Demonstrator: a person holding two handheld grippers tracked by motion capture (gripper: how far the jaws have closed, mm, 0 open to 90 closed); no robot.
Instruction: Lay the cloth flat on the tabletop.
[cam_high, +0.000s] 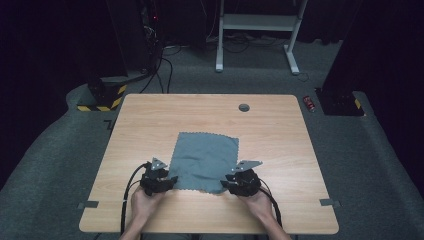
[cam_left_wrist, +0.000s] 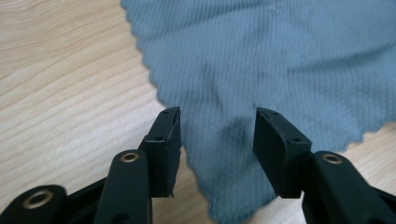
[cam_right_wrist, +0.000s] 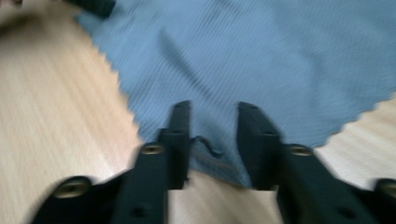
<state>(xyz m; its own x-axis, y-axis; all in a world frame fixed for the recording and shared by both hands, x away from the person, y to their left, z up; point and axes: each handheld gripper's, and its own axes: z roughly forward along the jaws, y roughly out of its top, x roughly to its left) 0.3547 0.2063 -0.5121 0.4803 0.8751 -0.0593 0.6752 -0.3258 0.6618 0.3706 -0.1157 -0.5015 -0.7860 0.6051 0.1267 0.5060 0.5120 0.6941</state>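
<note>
A blue-grey cloth (cam_high: 205, 160) with pinked edges lies flat on the wooden table (cam_high: 150, 120), a little nearer than the middle. At its near left corner my left gripper (cam_high: 172, 180) is held low, a hand behind it. In the left gripper view the cloth's corner (cam_left_wrist: 280, 60) lies between the jaws of my left gripper (cam_left_wrist: 218, 114), which is open and does not press on it. At the near right corner my right gripper (cam_high: 225, 184) is also open. The blurred right gripper view shows that cloth corner (cam_right_wrist: 280, 60) lying in the gap of my right gripper (cam_right_wrist: 215, 106).
A grey cable grommet (cam_high: 244, 107) is set in the table's far side. Tape marks (cam_high: 88, 204) (cam_high: 329, 202) sit near the front corners. On the floor beyond are a red can (cam_high: 310, 103), a white desk frame (cam_high: 260, 22) and cables.
</note>
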